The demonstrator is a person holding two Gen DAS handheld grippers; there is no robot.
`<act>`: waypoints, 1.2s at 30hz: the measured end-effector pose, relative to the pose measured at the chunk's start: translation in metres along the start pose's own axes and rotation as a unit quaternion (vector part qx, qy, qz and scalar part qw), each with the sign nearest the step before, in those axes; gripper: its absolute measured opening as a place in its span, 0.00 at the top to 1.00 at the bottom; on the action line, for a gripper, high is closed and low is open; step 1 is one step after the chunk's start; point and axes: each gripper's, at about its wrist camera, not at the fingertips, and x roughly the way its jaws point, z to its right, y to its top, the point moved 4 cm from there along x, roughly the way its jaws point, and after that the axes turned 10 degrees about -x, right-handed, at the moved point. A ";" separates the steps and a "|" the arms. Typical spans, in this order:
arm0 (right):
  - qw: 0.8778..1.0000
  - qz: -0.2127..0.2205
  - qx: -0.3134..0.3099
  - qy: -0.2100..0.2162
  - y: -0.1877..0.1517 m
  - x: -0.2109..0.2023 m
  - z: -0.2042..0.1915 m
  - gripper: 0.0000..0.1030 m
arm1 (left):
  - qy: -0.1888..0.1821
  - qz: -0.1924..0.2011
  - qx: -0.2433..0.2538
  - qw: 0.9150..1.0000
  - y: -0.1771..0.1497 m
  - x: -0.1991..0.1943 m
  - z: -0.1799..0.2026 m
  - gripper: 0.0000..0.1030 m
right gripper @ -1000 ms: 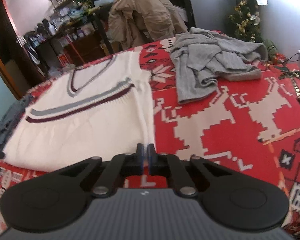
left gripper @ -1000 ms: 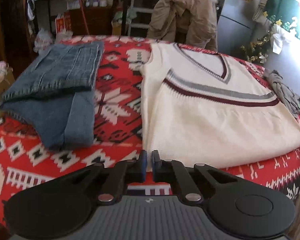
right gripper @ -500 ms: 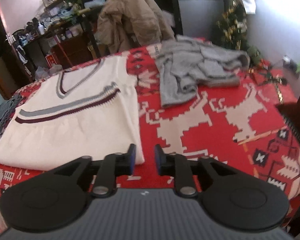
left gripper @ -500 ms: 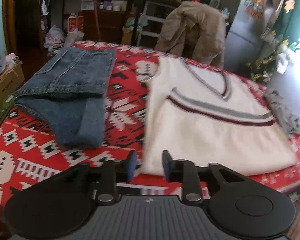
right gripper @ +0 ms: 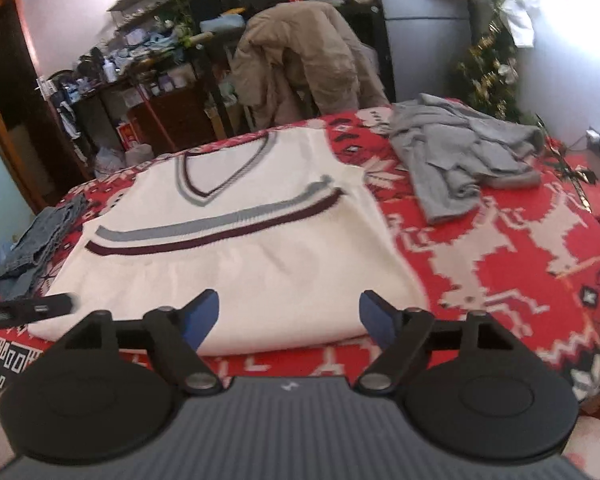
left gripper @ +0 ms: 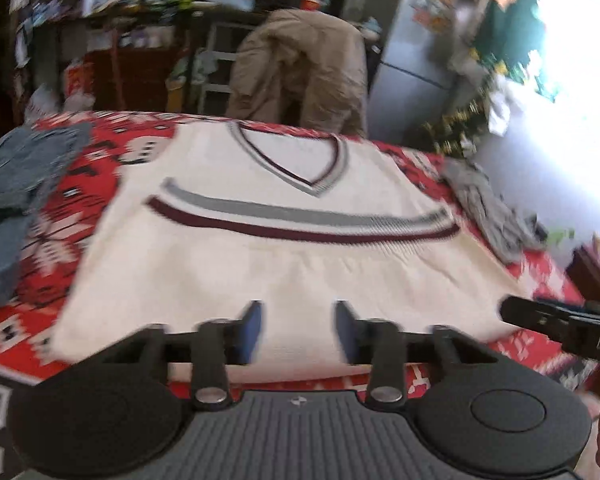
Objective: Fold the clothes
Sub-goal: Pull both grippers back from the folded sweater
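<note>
Three garments lie on the table [right gripper: 500, 264], which is covered by a red cloth with white and black knitted-style patterns. In the middle is one cream knitted V-neck vest [left gripper: 284, 248] with a grey and a maroon stripe across the chest, spread flat with its neck toward the far edge and its hem toward the near edge. On its left lies one pair of blue denim jeans [left gripper: 16, 184], folded, close to the left table edge. On its right sits one crumpled grey garment [right gripper: 460, 156], apart from the vest, with a broad bare stretch of red cloth in front of it reaching to the near right corner.

Two grippers are in view. The left gripper [left gripper: 296, 328] hovers over the vest's hem near its middle; its jaws have just been closing a little yet stand apart, with nothing pinched between the blue pads. The right gripper [right gripper: 290, 316] hangs over the hem's right part; its jaws have just been opening and stand wide, gripping nothing. Each gripper's tip shows at the side of the other's view, level with the hem.

Beyond the far edge stands one chair draped with a tan jacket [right gripper: 304, 60], near cluttered shelves [right gripper: 148, 64].
</note>
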 end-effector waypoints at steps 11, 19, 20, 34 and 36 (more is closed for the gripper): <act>0.998 0.009 -0.061 0.009 -0.026 0.046 -0.053 0.90 | -0.024 0.002 0.038 0.999 -0.028 0.029 0.023 0.94; 0.996 0.016 -0.091 0.020 -0.042 0.041 -0.060 0.90 | -0.040 0.008 0.057 0.998 -0.040 0.013 0.023 0.94; 0.996 0.016 -0.086 0.024 -0.042 0.038 -0.059 0.89 | -0.053 0.005 0.046 0.998 -0.039 0.011 0.022 0.94; 0.990 0.033 -0.124 0.050 -0.049 0.038 -0.074 0.91 | -0.071 0.002 0.052 0.996 -0.045 0.019 0.026 0.92; 0.990 0.035 -0.129 0.051 -0.053 0.036 -0.074 0.91 | -0.073 -0.005 0.043 0.996 -0.043 0.018 0.025 0.92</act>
